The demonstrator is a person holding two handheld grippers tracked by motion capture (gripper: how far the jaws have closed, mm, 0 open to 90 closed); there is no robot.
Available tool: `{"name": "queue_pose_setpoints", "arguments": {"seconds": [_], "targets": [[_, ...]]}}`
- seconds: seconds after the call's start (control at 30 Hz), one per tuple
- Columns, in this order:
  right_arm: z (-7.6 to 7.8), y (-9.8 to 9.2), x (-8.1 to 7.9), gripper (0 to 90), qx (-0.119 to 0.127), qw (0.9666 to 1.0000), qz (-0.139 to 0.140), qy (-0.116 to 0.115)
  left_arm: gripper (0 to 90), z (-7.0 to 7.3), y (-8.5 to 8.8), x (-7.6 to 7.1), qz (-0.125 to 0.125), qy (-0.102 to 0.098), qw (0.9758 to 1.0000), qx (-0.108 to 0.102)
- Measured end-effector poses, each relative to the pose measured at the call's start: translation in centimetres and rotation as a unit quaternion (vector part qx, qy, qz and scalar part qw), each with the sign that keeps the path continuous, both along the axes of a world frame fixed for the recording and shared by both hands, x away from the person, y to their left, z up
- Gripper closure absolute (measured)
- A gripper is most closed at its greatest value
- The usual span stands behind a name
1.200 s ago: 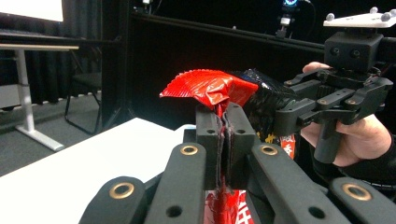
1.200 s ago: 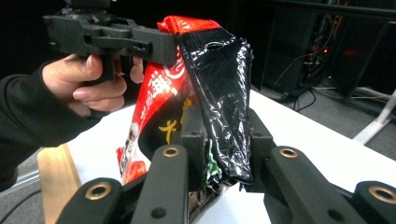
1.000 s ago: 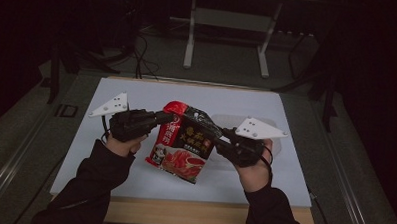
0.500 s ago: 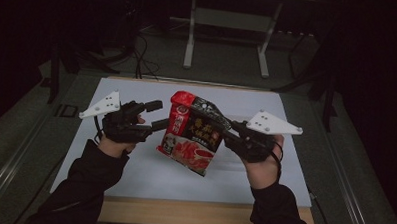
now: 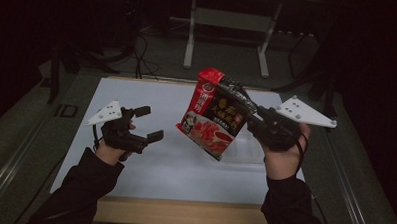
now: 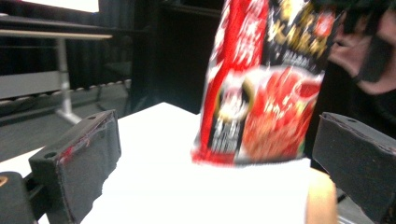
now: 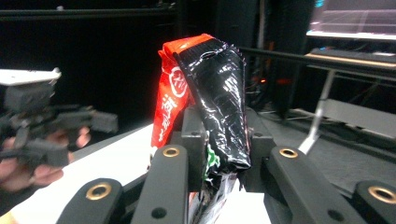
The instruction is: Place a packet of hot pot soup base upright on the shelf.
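A red and black snack packet (image 5: pixel 212 116) hangs in the air above the white table top (image 5: pixel 152 100), tilted with its top to the upper left. My right gripper (image 5: pixel 244 107) is shut on the packet's right edge; in the right gripper view the packet (image 7: pixel 205 107) stands pinched between the two black jaws. My left gripper (image 5: pixel 149 123) is open to the left of the packet and clear of it, jaws pointing right. In the left gripper view the packet (image 6: pixel 266 84) shows blurred ahead, between the spread pads (image 6: pixel 86 154).
A wooden strip (image 5: pixel 183 212) edges the table's near side. Behind the table stands a grey metal frame (image 5: pixel 227 23) with cables on the dark floor. Dark rails run along both table sides.
My left gripper has let go of the packet, opened and drawn back to the left. My right gripper has lifted the packet up and to the right.
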State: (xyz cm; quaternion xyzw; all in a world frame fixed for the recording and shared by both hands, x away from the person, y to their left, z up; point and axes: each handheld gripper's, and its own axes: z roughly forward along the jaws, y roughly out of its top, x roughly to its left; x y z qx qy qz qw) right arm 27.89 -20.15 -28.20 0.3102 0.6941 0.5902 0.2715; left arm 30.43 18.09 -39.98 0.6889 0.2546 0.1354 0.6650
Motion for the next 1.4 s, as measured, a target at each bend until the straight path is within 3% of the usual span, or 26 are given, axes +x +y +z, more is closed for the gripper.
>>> {"name": "queue_pose_setpoints", "arguments": {"seconds": [0.3, 0.47, 0.53, 0.73, 0.97, 1.1, 1.4], "targets": [[0.9, -3.0, 0.7, 75.8, -0.005, 0.9975, -0.070, -0.007, 1.3, -2.7, 0.2, -1.4, 0.028, -0.032, 0.9984, 0.038], [0.5, -4.7, 1.4, 75.8, -0.006, 0.9936, -0.112, -0.009, 1.4, -4.1, 0.7, -1.9, 0.039, -0.047, 0.9970, 0.046], [0.2, -5.2, 1.6, 75.8, -0.008, 0.9916, -0.129, -0.010, 1.4, -4.7, 0.8, -2.0, 0.042, -0.044, 0.9970, 0.049], [-1.5, -6.6, 2.7, 75.8, -0.010, 0.9853, -0.170, 0.006, 1.4, -6.5, 0.9, -2.4, 0.051, -0.047, 0.9951, 0.071], [-4.0, -7.9, 3.7, 75.7, -0.010, 0.9768, -0.213, 0.024, 1.4, -7.5, 1.2, -2.5, 0.055, -0.060, 0.9941, 0.072], [-5.3, -8.5, 4.0, 75.7, -0.013, 0.9719, -0.233, 0.029, 1.4, -7.7, 1.4, -2.6, 0.054, -0.056, 0.9947, 0.067], [-8.2, -8.6, 5.4, 75.7, -0.030, 0.9644, -0.257, 0.053, 1.4, -8.0, 1.6, -2.6, 0.058, -0.054, 0.9947, 0.066]]}}
